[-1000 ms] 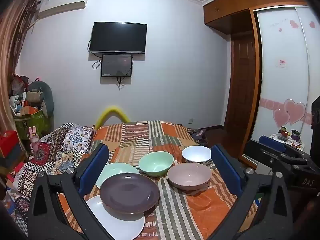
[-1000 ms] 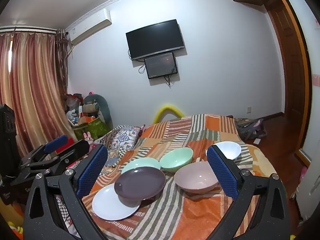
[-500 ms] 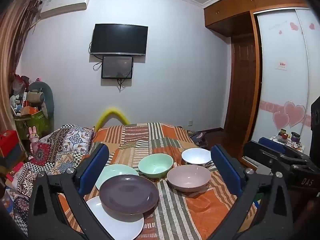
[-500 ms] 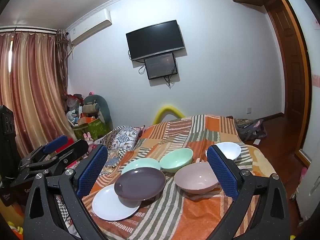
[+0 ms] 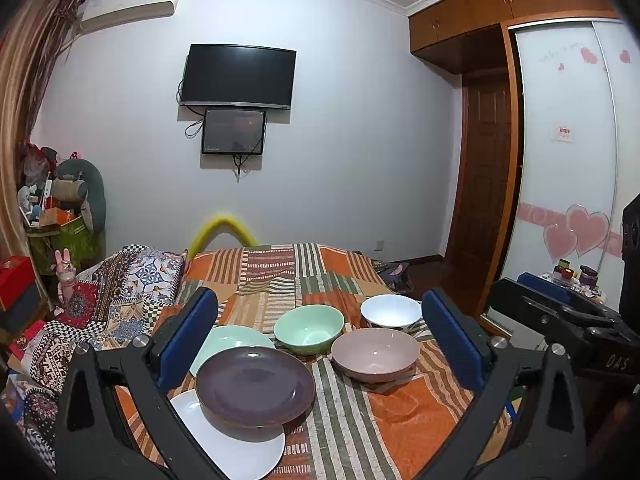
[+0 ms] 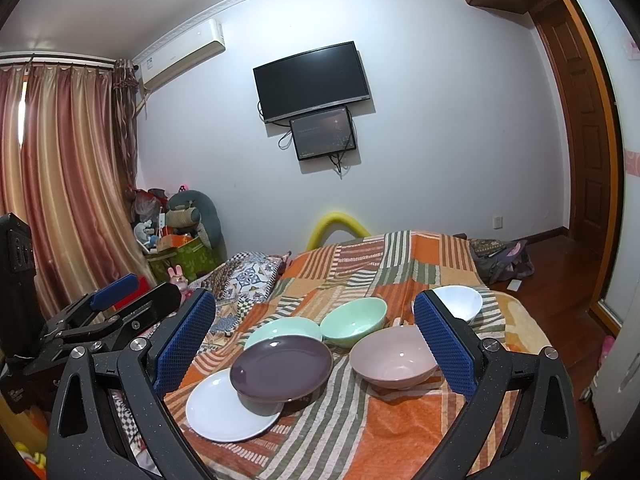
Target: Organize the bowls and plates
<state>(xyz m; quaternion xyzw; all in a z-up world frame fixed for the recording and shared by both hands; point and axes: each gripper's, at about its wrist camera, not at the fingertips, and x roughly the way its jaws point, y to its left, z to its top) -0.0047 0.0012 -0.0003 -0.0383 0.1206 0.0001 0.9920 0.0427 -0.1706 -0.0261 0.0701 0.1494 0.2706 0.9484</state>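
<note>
I see the bed (image 5: 344, 432) under its striped orange patchwork blanket (image 6: 400, 264), carrying all the dishes. My left gripper (image 5: 318, 340) hangs above the near end with its blue pads (image 5: 188, 336) spread wide and nothing between them; my right gripper (image 6: 316, 340) is likewise spread and empty, off to the right of the left one. Among the dishes, the white plate (image 5: 236, 452) lies nearest me on the left, with the purple plate (image 5: 256, 384) overlapping its far edge and sitting tilted. The pale green plate (image 5: 228, 340) lies just behind the purple one, partly covered by it. To the right sits the pink bowl (image 5: 374, 354), upright, apart from the plates. Behind it are the green bowl (image 5: 309, 328), just beside the green plate, and the white bowl (image 5: 390, 310), farthest right and partly hidden by my right pad in the right wrist view
</note>
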